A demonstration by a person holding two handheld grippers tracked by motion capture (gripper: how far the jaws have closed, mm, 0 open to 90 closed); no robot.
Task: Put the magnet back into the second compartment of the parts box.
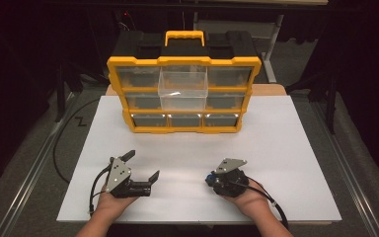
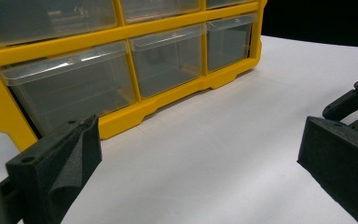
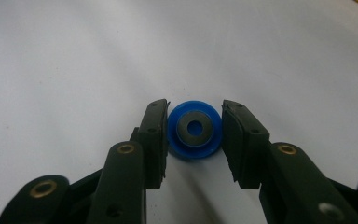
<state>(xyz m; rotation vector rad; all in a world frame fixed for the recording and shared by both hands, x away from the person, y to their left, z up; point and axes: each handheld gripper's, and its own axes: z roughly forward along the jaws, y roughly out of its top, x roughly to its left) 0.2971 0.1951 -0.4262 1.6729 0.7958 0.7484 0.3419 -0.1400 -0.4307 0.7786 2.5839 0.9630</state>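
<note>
Resting low on the table, right tool (image 3: 195,128) pinching blue wheel (image 3: 195,129).

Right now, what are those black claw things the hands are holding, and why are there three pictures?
Those are grippers, tools with two jaws that a person squeezes to pick things up. One picture comes from a camera above the table. The other two come from small cameras riding on each gripper, looking along its jaws.

On the white table stands a yellow organizer case full of clear little drawers; one clear drawer in the middle is pulled out.

The left gripper has its jaws wide apart with nothing between them. The right gripper is pinching a small blue round piece with a dark ring and a hole in its middle. Its pads sit against both sides of it.
</note>
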